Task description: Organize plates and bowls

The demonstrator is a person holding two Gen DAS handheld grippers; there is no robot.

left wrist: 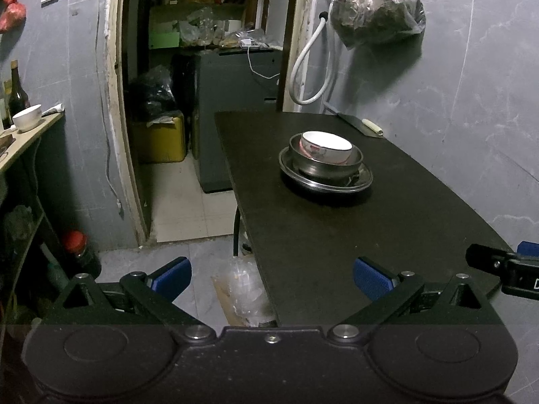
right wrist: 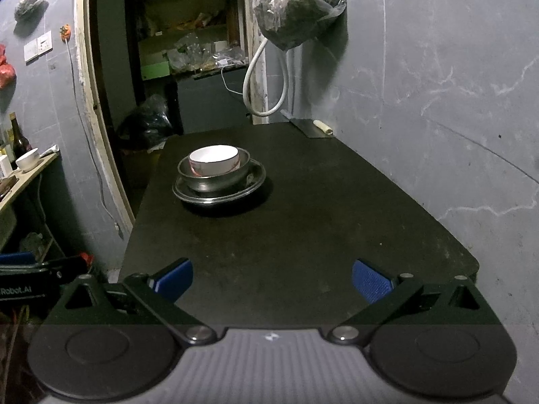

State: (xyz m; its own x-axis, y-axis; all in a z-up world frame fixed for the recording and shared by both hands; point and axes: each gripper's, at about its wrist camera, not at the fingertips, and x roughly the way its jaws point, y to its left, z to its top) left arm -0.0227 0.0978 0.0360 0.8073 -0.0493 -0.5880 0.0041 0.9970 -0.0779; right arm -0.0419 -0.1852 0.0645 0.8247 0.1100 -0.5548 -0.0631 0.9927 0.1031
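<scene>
Plates and bowls are the business, yet nearest each camera is only an idle claw. The left claw (left wrist: 271,277) hangs at the near left corner of the desk (left wrist: 337,235), jaws spread wide, nothing between its blue pads (left wrist: 370,277); one pad is over the desk edge, the other over the floor. The right claw (right wrist: 272,279) is over the near end of the desk, equally wide and holding nothing. Each claw shows at the edge of the other's view, so they sit side by side, apart.

Between the claws and the dishes lies a long stretch of bare dark desk surface. Well beyond it, toward the far half, stands the single stack: a white ceramic bowl (left wrist: 326,146) nested in a steel bowl (left wrist: 323,165), which sits on a steel plate (left wrist: 362,180). The white bowl looks slightly tilted inside the steel one.

At the far end of the desk, against the wall, lies a cleaver (left wrist: 358,124) with a pale handle. Off to the left, on a separate light shelf (left wrist: 32,138), another white bowl (left wrist: 27,118) stands beside dark bottles.

Judging by this, the desk's dishes are already nested, so the stacking looks close to done, or a fresh gathering is starting. If the shelf bowl belongs in the pile, the next move calls for the left claw to travel to it, close on its rim, and set it squarely into the stack without tipping the leaning bowl.
</scene>
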